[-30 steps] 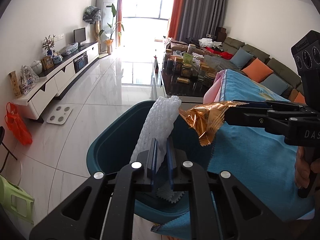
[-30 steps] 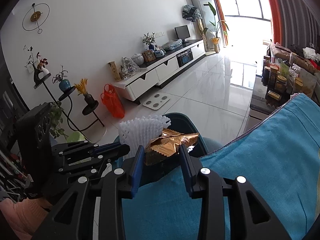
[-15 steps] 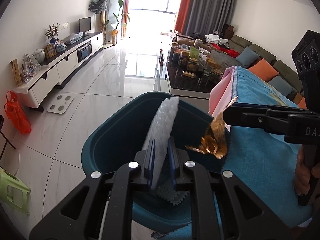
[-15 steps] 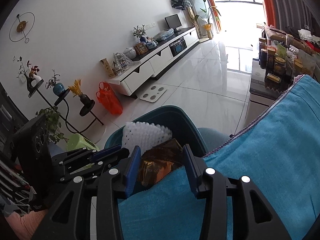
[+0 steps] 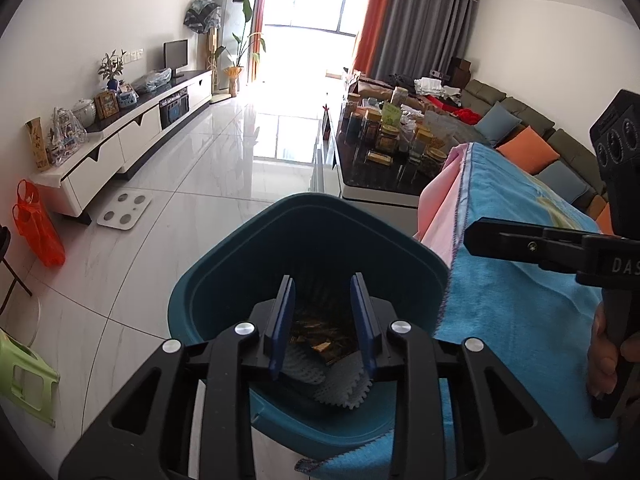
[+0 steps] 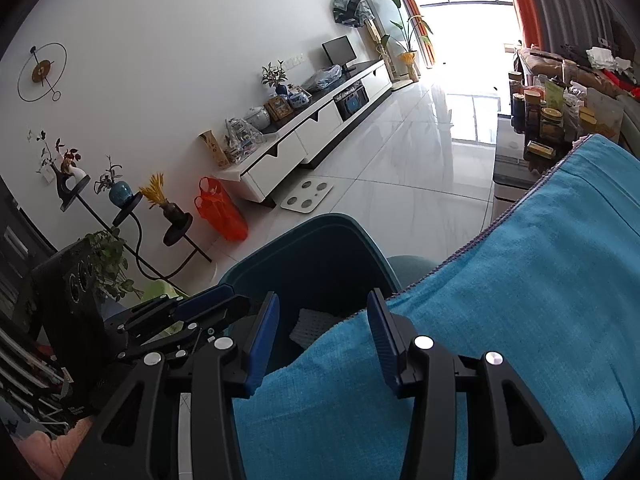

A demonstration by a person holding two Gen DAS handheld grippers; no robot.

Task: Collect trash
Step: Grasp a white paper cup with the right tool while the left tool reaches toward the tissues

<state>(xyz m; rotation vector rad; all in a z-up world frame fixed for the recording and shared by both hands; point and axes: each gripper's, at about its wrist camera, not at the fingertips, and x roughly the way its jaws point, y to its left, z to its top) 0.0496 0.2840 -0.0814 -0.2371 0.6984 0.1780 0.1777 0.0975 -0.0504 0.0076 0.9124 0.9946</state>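
A teal trash bin (image 5: 312,216) stands on the floor beside the blue-covered table (image 5: 520,300). Inside it lie a gold foil wrapper (image 5: 316,332) and a white foam net (image 5: 340,390). My left gripper (image 5: 323,318) is open and empty right above the bin's mouth. My right gripper (image 6: 322,334) is open and empty over the table edge and the bin (image 6: 320,248); the foam net (image 6: 310,326) shows between its fingers. The right gripper's arm (image 5: 532,244) reaches in from the right in the left wrist view.
A blue cloth (image 6: 520,300) covers the table, with a pink cloth (image 5: 440,208) under it. A dark coffee table (image 5: 384,168) with jars stands behind. A white scale (image 5: 124,210), an orange bag (image 5: 38,224) and a green stool (image 5: 24,380) sit on the tiled floor.
Both grippers opened. The foam net dropped from the left gripper and the gold wrapper from the right, both into the bin.
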